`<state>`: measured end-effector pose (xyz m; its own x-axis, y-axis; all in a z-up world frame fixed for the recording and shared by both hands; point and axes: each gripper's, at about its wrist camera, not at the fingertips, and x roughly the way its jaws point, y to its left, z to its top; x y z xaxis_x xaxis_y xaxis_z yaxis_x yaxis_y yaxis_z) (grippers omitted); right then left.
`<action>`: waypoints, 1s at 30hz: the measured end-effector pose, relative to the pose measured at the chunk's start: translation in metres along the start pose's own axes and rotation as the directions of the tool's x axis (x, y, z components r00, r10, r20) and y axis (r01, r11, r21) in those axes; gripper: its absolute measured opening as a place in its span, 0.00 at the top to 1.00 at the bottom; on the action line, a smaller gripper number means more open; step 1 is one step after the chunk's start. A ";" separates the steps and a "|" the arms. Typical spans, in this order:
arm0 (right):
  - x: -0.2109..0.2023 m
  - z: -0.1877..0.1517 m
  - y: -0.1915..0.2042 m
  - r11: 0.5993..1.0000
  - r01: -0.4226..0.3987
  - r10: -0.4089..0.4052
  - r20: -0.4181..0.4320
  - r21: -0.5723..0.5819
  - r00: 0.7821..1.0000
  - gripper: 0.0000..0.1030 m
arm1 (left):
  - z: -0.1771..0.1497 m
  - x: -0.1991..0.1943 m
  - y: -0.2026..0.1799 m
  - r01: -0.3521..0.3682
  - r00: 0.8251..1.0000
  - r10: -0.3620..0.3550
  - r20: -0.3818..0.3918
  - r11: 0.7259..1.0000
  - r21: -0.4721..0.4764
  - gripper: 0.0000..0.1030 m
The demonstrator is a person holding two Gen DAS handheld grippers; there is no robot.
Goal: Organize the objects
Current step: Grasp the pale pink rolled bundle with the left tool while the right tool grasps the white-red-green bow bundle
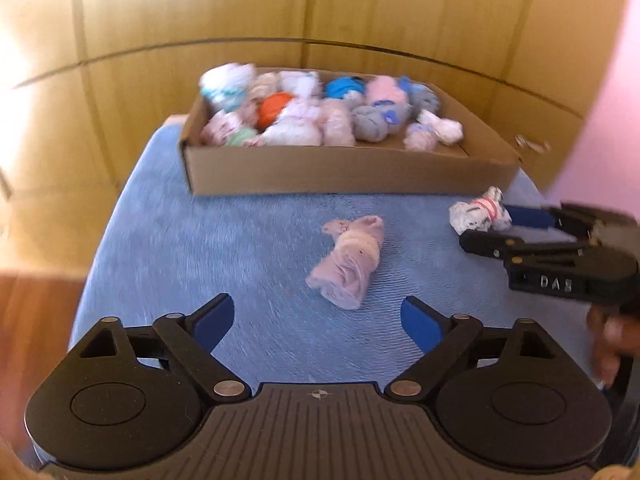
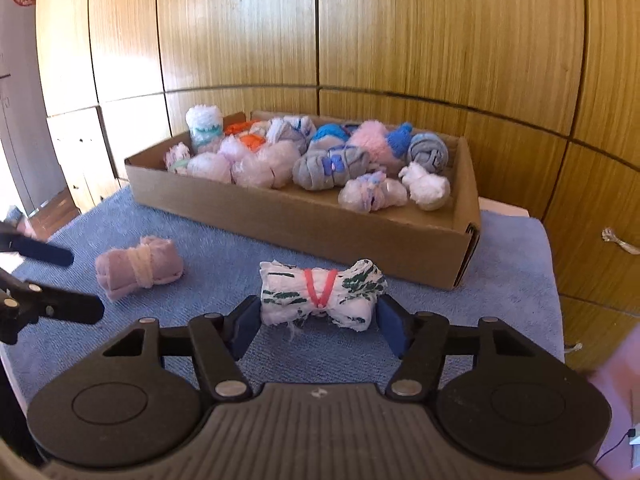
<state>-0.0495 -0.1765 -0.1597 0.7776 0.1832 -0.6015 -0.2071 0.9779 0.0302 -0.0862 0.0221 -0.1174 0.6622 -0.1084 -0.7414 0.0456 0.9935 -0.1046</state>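
My left tool (image 1: 318, 322) is spread wide, with nothing between its blue pads (image 1: 420, 326). It hangs above the blue-covered surface (image 1: 180, 248). The pink sock bundle (image 1: 349, 261) lies on the surface just ahead of this tool, beyond the pad tips and slightly right of the centre line. It is tied round its middle with a pale band and is not touched by either tool.

My right tool (image 2: 318, 314) has its pads at the two ends of the white sock bundle (image 2: 322, 294). This bundle is white with green markings and carries a red band crossed in a V at its middle. It rests on the surface, lying crosswise between the pads. Both pads appear to meet the bundle's ends. I cannot tell whether they press firmly or only touch. In the left wrist view the same tool (image 1: 486, 222) enters from the right, with one finger (image 1: 532, 217) behind the bundle (image 1: 480, 214) and one in front.

The cardboard box (image 2: 304, 220) stands at the far side of the surface, against the wooden cabinet doors (image 2: 400, 32). It is open at the top and holds many rolled sock bundles (image 2: 332, 166) in white, pink, grey, blue and orange. They fill the left and middle of the box; bare cardboard floor shows at the near right corner. Both loose bundles lie on the surface in front of the box, apart from each other and not touching its wall. The left wrist view is blurred.
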 end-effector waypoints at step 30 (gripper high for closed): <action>-0.024 -0.015 -0.035 0.992 -0.105 0.096 0.123 0.065 0.988 0.42 | 0.016 0.046 -0.062 -0.337 0.922 0.387 0.021 0.826 -0.452 0.28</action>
<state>-0.0701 -0.2172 -0.1585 0.8212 0.2876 -0.4928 -0.2483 0.9577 0.1452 -0.0468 -0.0435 -0.1348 0.6438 0.2857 -0.7099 -0.5234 0.8411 -0.1362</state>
